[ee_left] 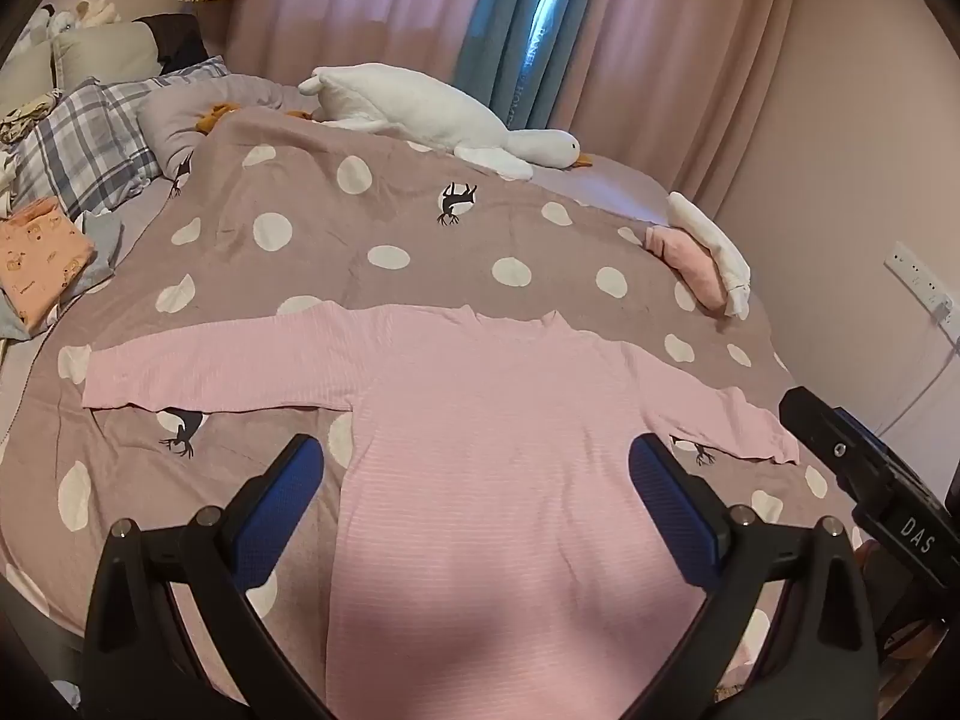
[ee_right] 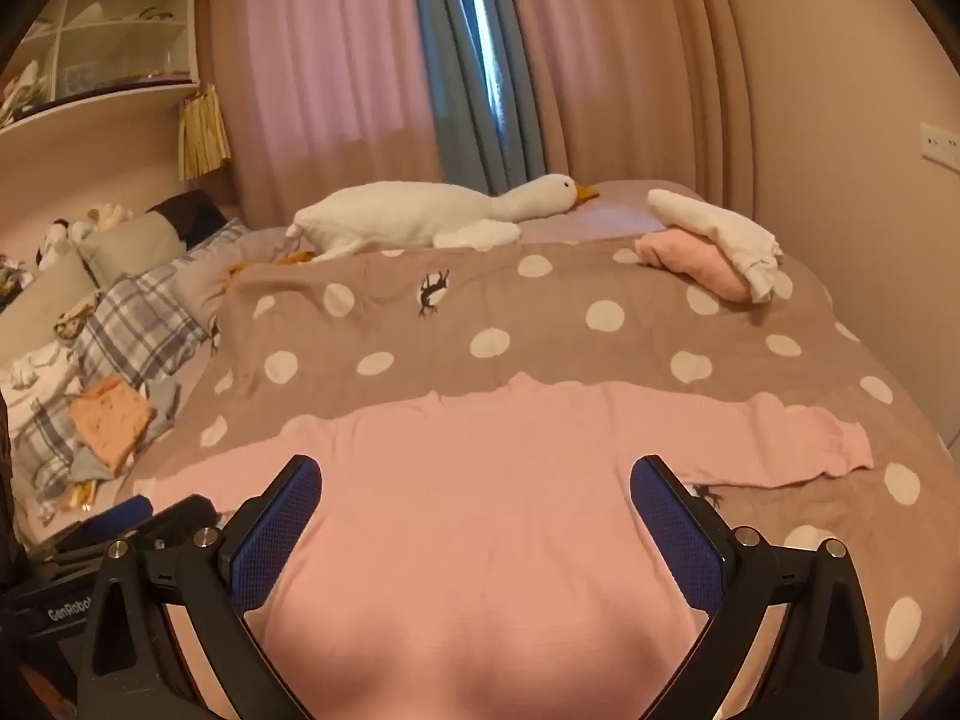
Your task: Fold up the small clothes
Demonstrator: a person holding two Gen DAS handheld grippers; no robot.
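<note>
A pink long-sleeved top lies flat on the polka-dot bedspread, both sleeves spread out sideways, neck toward the far side. It also shows in the right wrist view. My left gripper is open and empty, hovering over the lower body of the top. My right gripper is open and empty, also over the body of the top. The right gripper's body shows at the right edge of the left wrist view.
A white goose plush lies at the far side. Folded pink and white clothes sit at the far right. An orange folded garment and plaid pillows lie at the left. Curtains hang behind.
</note>
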